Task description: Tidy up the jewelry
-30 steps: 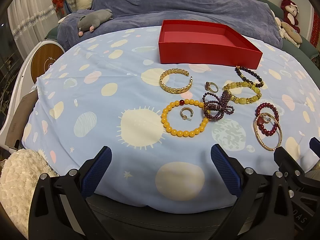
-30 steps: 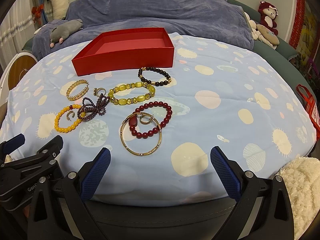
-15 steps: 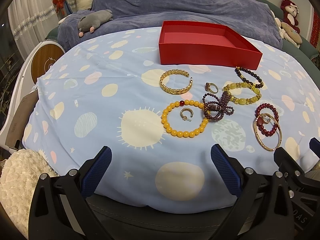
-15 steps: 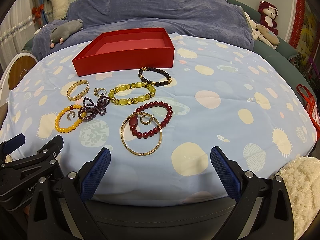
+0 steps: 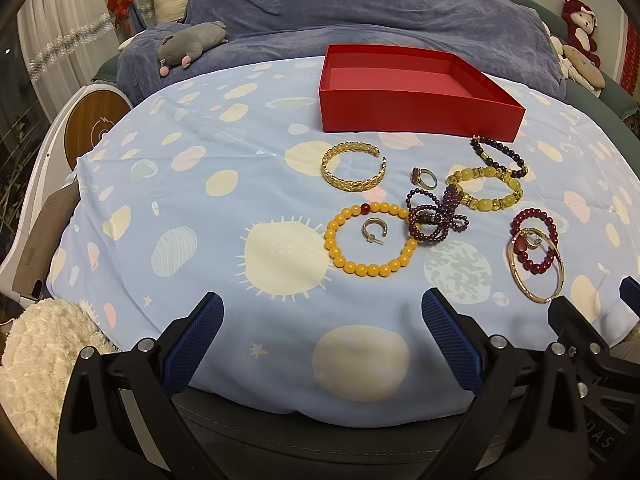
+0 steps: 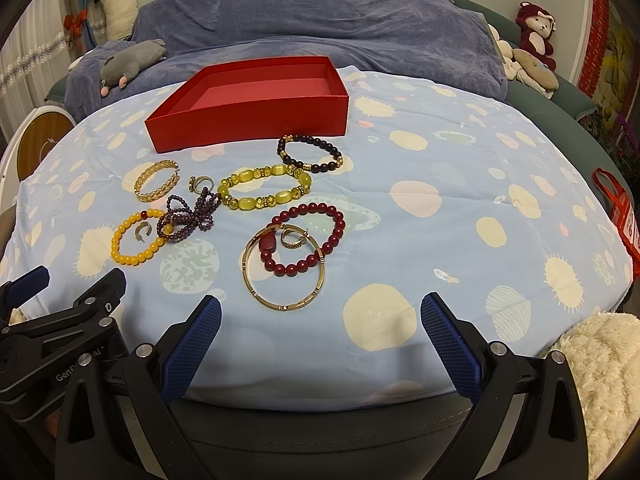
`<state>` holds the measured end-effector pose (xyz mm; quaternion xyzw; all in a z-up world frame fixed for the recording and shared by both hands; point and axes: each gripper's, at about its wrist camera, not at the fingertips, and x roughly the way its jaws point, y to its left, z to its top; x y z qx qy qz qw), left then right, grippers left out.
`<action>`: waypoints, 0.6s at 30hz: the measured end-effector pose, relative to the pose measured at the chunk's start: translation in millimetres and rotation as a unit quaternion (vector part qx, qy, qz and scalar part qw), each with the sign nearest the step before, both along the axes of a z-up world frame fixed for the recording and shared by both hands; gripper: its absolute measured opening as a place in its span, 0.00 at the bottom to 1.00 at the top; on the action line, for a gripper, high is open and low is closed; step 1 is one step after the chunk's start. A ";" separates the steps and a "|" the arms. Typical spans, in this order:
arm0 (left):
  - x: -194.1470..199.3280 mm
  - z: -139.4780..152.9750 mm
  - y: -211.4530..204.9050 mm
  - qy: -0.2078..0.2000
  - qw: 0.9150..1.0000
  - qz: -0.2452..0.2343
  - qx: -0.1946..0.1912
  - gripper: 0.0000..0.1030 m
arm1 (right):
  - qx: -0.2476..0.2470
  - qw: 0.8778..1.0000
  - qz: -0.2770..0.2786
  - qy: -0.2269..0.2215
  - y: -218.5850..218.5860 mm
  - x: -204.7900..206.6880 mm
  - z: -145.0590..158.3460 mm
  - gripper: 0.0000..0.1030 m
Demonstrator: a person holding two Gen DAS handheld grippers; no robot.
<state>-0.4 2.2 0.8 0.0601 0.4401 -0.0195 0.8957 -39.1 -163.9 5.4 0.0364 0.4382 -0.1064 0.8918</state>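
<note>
An empty red box [image 5: 416,92] [image 6: 248,100] stands at the back of a patterned blue cloth. In front of it lie a gold cuff [image 5: 354,165], an orange bead bracelet [image 5: 370,266] around a small ring, a purple bead bundle [image 5: 436,218], a yellow-green bracelet [image 6: 264,186], a dark bead bracelet [image 6: 310,154], a red bead bracelet [image 6: 336,236] and a thin gold bangle [image 6: 284,304]. My left gripper [image 5: 324,340] is open and empty at the near edge. My right gripper [image 6: 320,336] is open and empty, just before the bangle.
A blue blanket [image 6: 320,20] and plush toys [image 5: 188,42] lie behind the box. A white fluffy cushion [image 5: 36,360] sits at the near left, another [image 6: 600,380] at the near right. A red bag [image 6: 620,208] hangs at the right edge.
</note>
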 end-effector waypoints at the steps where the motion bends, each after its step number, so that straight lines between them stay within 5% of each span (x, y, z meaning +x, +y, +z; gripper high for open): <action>1: 0.0 0.0 -0.2 0.000 1.000 0.000 0.000 0.92 | 0.000 1.000 0.000 0.000 -0.1 0.1 -0.1 0.94; 18: -0.3 0.0 0.0 0.000 1.000 0.000 0.001 0.92 | -0.001 1.000 -0.001 0.000 -0.1 -0.7 0.9 0.94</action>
